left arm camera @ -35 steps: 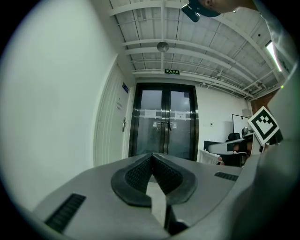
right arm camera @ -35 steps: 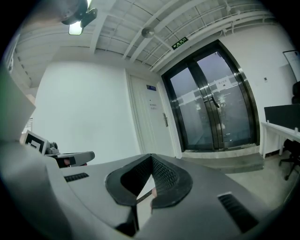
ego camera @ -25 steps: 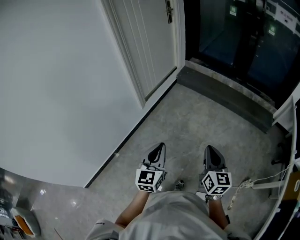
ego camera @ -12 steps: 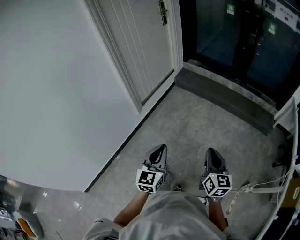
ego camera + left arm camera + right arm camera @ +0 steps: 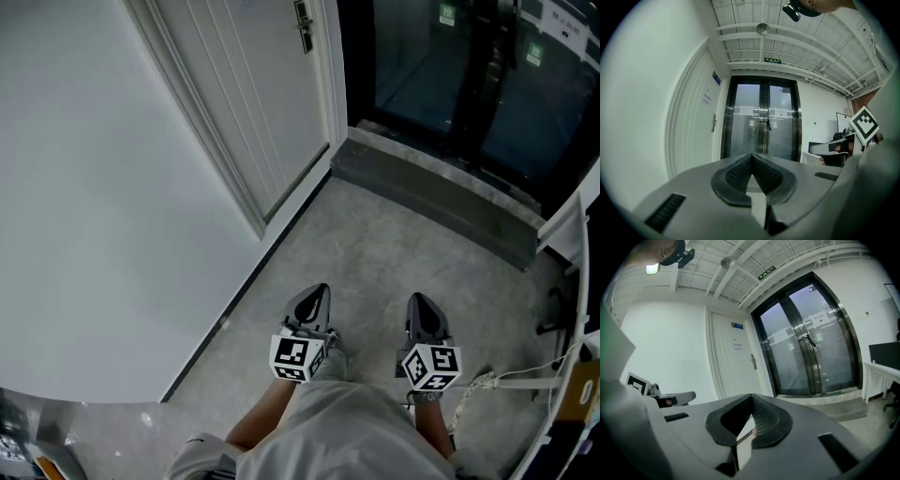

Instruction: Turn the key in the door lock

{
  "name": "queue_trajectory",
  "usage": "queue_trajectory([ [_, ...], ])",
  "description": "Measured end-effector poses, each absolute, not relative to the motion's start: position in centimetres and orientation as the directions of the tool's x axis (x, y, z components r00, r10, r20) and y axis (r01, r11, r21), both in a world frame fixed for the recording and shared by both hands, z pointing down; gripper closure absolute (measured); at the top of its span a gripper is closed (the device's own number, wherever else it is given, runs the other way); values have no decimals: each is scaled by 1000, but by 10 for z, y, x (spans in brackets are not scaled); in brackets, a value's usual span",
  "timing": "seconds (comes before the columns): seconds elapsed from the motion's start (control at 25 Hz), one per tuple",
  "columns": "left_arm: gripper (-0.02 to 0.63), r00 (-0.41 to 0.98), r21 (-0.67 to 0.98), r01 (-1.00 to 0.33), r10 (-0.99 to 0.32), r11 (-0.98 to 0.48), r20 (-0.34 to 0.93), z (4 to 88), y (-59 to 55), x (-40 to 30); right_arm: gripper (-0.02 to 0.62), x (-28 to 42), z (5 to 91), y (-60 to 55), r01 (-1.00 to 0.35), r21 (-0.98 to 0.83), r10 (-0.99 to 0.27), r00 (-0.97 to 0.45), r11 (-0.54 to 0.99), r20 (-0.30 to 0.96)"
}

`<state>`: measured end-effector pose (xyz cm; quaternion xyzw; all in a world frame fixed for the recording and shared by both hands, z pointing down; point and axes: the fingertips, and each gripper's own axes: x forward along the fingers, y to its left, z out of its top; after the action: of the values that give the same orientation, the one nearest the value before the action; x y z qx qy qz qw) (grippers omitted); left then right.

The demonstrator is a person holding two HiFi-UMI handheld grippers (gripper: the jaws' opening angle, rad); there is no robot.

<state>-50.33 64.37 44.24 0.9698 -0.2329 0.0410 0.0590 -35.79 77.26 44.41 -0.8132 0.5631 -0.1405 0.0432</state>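
Observation:
A white panelled door (image 5: 253,84) stands shut in the wall ahead on the left, its metal handle and lock plate (image 5: 305,37) near the door's right edge. No key is visible at this distance. My left gripper (image 5: 322,289) and right gripper (image 5: 415,298) are held side by side low over the floor, both pointing towards the doors and well short of them. In the left gripper view my left gripper (image 5: 751,154) is shut with nothing between its pads, and the handle (image 5: 714,123) shows far off. In the right gripper view my right gripper (image 5: 751,395) is also shut, the handle (image 5: 753,361) small ahead.
Dark glass double doors (image 5: 441,66) stand to the right of the white door behind a raised grey threshold (image 5: 441,197). A plain white wall (image 5: 94,187) runs along the left. A white desk edge (image 5: 572,225) and a cable (image 5: 506,380) lie at the right.
The door, its handle and the threshold have slid down and to the left in the head view as the person walks forward. Both grippers keep their pose and stay shut.

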Motion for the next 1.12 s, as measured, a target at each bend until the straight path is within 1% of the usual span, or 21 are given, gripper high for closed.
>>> queue_trajectory([
  [0.24, 597, 886, 97, -462, -453, -882, 105, 433, 575, -462, 606, -325, 429, 701, -916, -210, -935, 308, -341, 173],
  [0.36, 597, 893, 96, -447, -436, -889, 112, 436, 544, -443, 606, -307, 426, 671, -913, -201, -931, 326, -355, 166],
  [0.52, 598, 898, 95, -439, -432, -893, 86, 433, 506, -423, 606, -283, 427, 634, -908, -199, -927, 341, -368, 158],
  [0.76, 597, 890, 99, -455, -451, -885, 66, 429, 452, -406, 606, -271, 428, 584, -910, -205, -930, 334, -360, 151],
  [0.96, 597, 903, 80, -429, -424, -900, 69, 427, 439, -389, 606, -261, 429, 556, -918, -198, -935, 314, -343, 163],
  [1.12, 598, 900, 78, -431, -423, -899, 106, 437, 425, -374, 606, -242, 432, 536, -921, -196, -937, 304, -336, 174],
])
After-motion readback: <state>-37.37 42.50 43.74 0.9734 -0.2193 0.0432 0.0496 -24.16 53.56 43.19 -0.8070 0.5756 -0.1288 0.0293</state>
